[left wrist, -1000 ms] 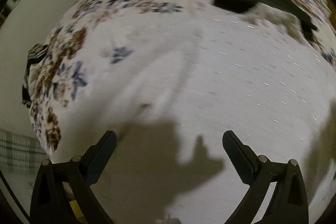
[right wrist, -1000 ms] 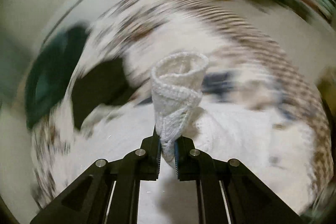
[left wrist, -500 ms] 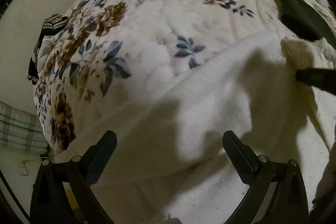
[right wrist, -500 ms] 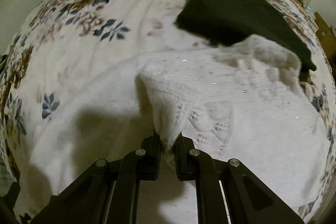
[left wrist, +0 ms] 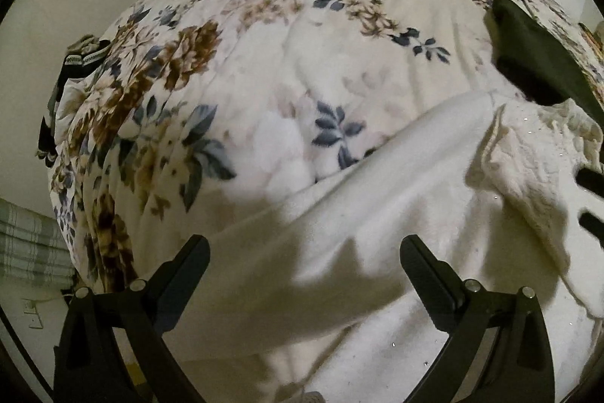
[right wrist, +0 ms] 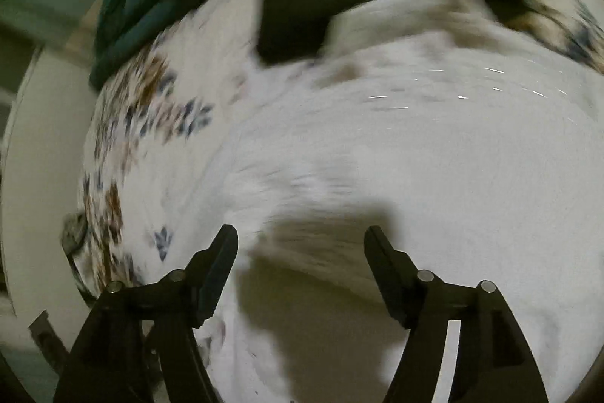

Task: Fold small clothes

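With both my left gripper (left wrist: 304,259) and right gripper (right wrist: 301,244) spread wide and empty over the white sweater (left wrist: 396,214), I judge I'm between folds and must next grab an edge.

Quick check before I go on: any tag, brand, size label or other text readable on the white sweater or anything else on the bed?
None readable.
white sweater: no tag, label or print showing.
dark garment: plain, no text.
floral blanket: flower pattern only.
Right wrist view: motion-blurred, nothing could be read there.
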